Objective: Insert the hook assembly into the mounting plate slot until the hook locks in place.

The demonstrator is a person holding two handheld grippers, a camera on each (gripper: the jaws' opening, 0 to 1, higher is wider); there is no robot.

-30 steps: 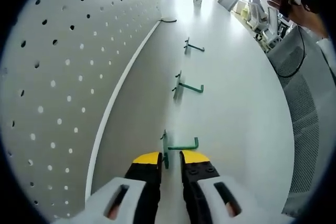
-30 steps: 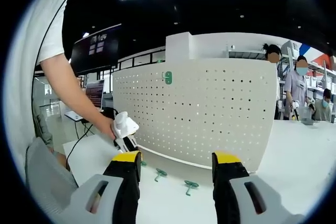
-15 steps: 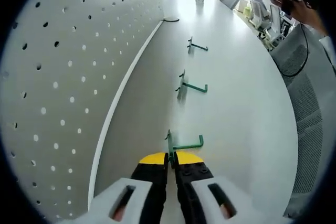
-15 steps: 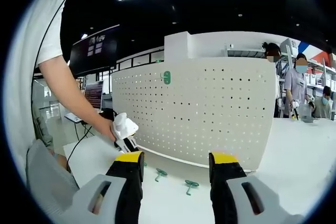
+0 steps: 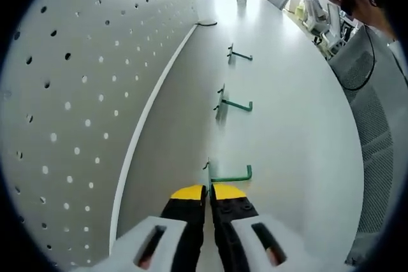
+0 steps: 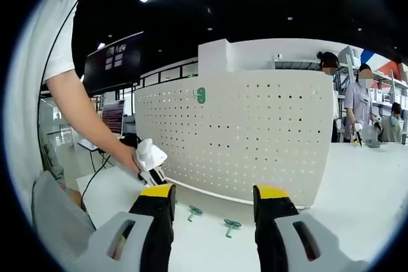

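In the left gripper view my left gripper [image 5: 208, 190] is shut on the back plate of the nearest green hook [image 5: 231, 176], which sits on the white table [image 5: 299, 132]. The white pegboard [image 5: 70, 87] rises along the left. Two more green hooks [image 5: 235, 103] [image 5: 239, 55] lie further along the table. In the right gripper view my right gripper [image 6: 213, 203] is open with nothing between its jaws, facing the pegboard [image 6: 255, 132]. One green hook [image 6: 200, 95] hangs high on the board. My left gripper [image 6: 150, 160] is low at the board's left end, held by a hand.
Two loose green hooks [image 6: 194, 210] [image 6: 231, 224] lie on the table before the board. A dark cable [image 5: 205, 24] lies at the board's far end. People [image 6: 360, 103] stand at the right, beyond the table. A dark monitor [image 6: 115, 62] hangs behind the board.
My left gripper's jaws have shut on the nearest hook's plate. The right gripper has barely shifted and stays open.
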